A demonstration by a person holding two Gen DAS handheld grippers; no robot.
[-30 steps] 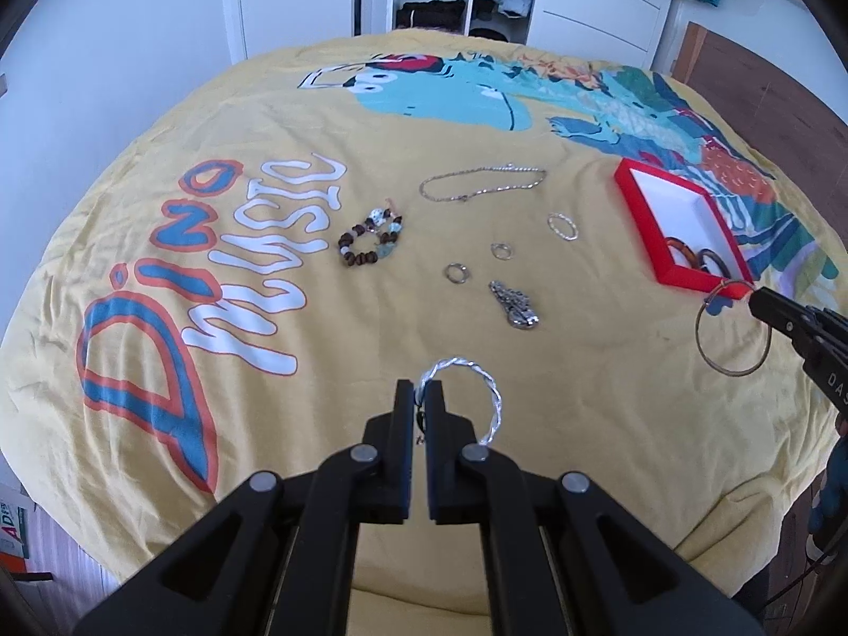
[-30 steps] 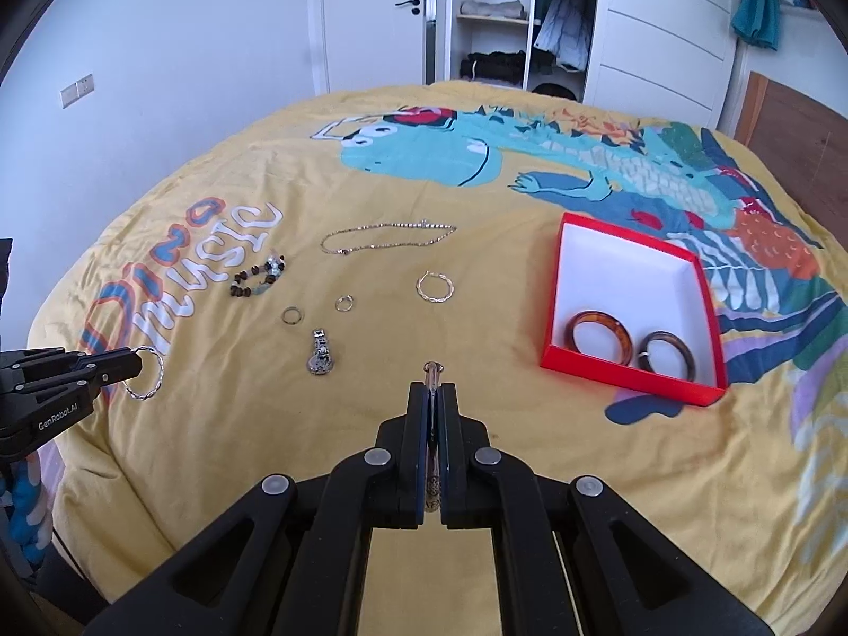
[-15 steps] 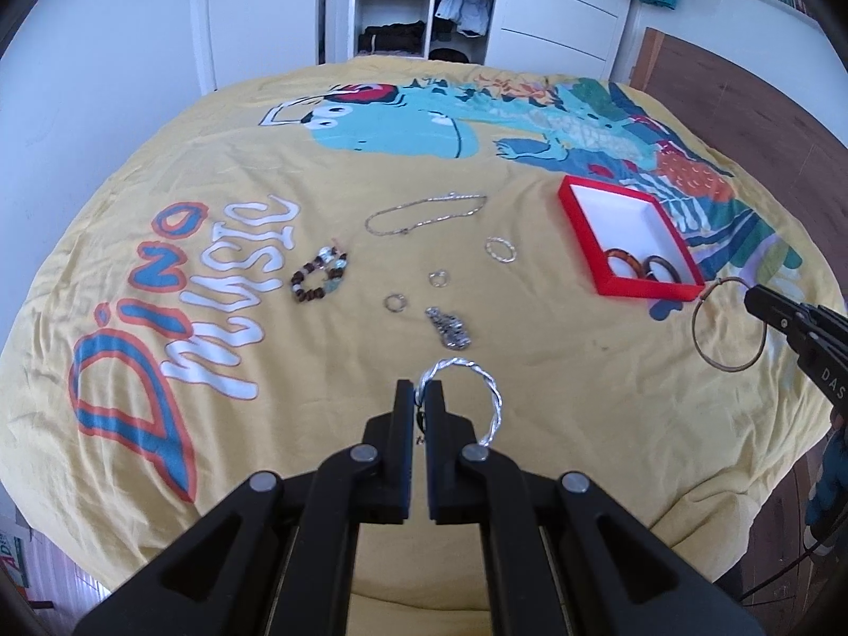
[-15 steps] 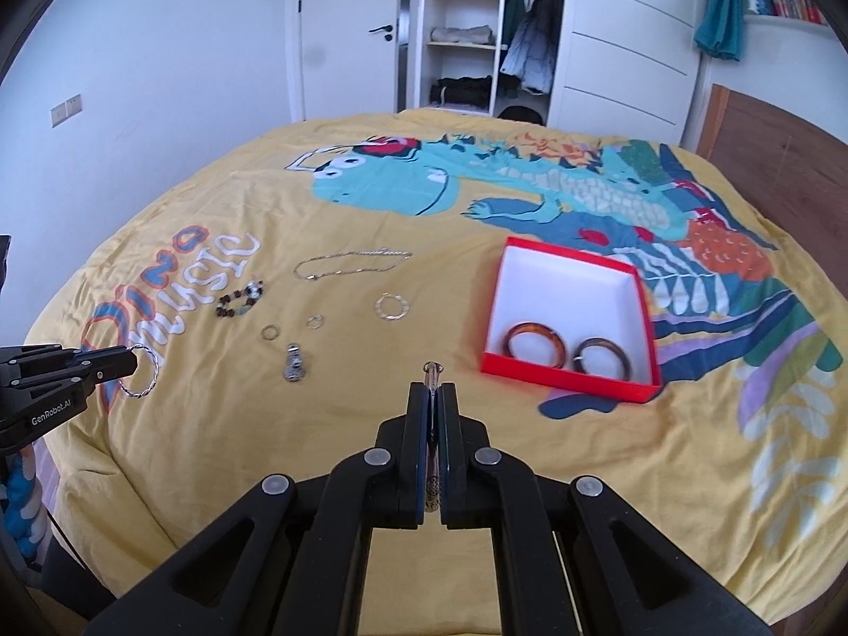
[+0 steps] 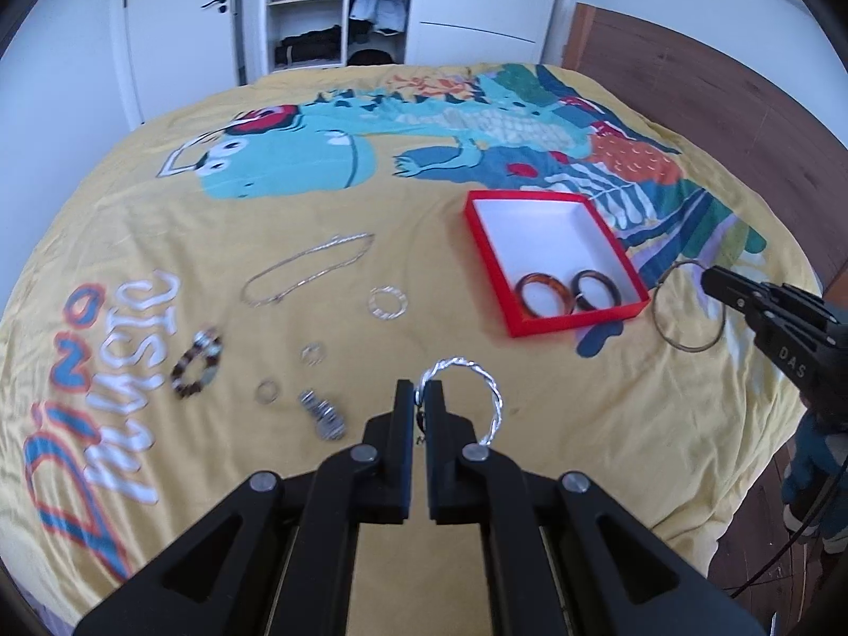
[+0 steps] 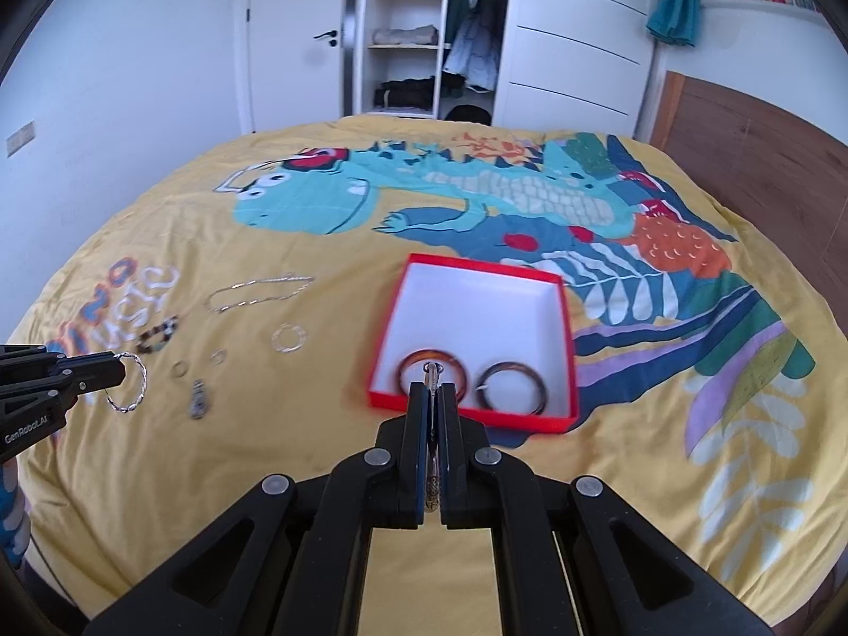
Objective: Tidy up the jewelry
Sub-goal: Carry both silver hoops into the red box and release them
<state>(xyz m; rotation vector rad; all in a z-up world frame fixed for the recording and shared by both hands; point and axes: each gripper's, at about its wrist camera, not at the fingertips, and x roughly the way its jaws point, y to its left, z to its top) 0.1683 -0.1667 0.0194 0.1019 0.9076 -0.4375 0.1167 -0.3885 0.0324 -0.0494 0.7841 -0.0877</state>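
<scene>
We see a bed [image 5: 556, 424] with a yellow dinosaur cover in a white room, with an open wardrobe [image 6: 418, 42] behind its far edge. Toward the bed's right edge lies a red box [image 5: 551, 249], with two brown bangles [image 5: 567, 291] in its near end. Left of it a chain [image 5: 307, 270], a bead bracelet [image 5: 197, 365] and small rings [image 5: 289, 371] lie loose, while our left gripper [image 5: 420, 389] is clenched on a twisted silver bangle [image 5: 485, 387] and our right gripper [image 6: 433, 389] on a thin gold hoop [image 5: 689, 305], both above the cover.
</scene>
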